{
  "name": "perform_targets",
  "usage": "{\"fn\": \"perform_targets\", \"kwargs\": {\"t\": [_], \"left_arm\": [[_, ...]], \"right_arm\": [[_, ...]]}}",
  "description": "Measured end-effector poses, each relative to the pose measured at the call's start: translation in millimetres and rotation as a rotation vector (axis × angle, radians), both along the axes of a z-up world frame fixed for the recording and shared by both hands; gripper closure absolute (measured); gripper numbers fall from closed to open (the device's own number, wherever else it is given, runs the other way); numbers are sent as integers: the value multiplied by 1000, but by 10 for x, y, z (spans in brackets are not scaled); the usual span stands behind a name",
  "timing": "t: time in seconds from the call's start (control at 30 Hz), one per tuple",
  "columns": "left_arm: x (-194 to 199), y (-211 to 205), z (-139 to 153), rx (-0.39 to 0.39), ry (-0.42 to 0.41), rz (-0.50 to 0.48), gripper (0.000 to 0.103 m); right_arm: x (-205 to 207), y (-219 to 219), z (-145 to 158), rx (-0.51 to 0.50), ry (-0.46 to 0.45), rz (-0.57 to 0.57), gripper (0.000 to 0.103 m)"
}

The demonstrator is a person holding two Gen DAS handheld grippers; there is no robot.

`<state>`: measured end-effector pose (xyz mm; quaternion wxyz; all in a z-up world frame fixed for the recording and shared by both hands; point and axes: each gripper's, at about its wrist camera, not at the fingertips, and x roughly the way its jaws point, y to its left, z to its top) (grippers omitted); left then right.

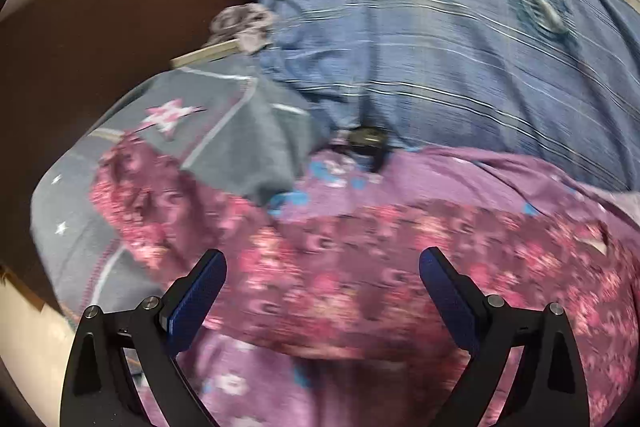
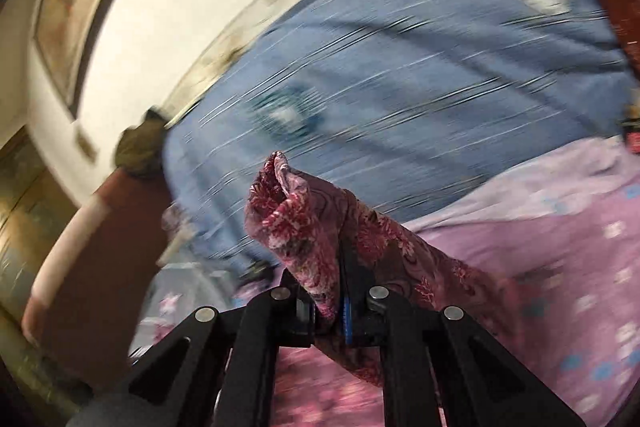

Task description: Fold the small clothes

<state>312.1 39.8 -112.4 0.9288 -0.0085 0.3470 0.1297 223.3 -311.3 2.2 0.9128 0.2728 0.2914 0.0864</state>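
Note:
A maroon garment with pink flowers (image 1: 360, 267) lies crumpled across the bed in the left wrist view. Over it hovers my left gripper (image 1: 322, 271), open, with nothing between its blue pads (image 1: 200, 303). In the right wrist view my right gripper (image 2: 336, 291) is shut on a bunched corner of the same flowered garment (image 2: 296, 219), which sticks up past the fingers and trails off to the right. A grey garment with pink stars (image 1: 168, 131) lies to the left of the flowered one.
A lilac sheet with blue flowers (image 2: 560, 247) and a blue striped bedspread (image 1: 460, 47) cover the bed. A dark brown headboard or cushion (image 1: 80, 67) rises at the left. A small black object (image 1: 368, 139) lies on the bedding. A pale wall (image 2: 180, 7) stands behind.

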Motion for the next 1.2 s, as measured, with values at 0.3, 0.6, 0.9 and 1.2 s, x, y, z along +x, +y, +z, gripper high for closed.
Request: {"fn": "perform_targets", "kwargs": {"t": [0.3,0.6,0.9,1.2], "left_arm": [[-10,510,21,-36,-8,110,6],[-2,551,1,4,-22,105,6],[-55,-26,-116,47,14,-92,6],[24,-523,-374,153,82,-162,18]], "right_arm": [[330,1552,-1077,-4,224,253,80],[244,1569,-1472,139,272,419,31],[56,774,-1655,-35,258,196,58],[78,431,-1978,-258,347,75,71]]}}
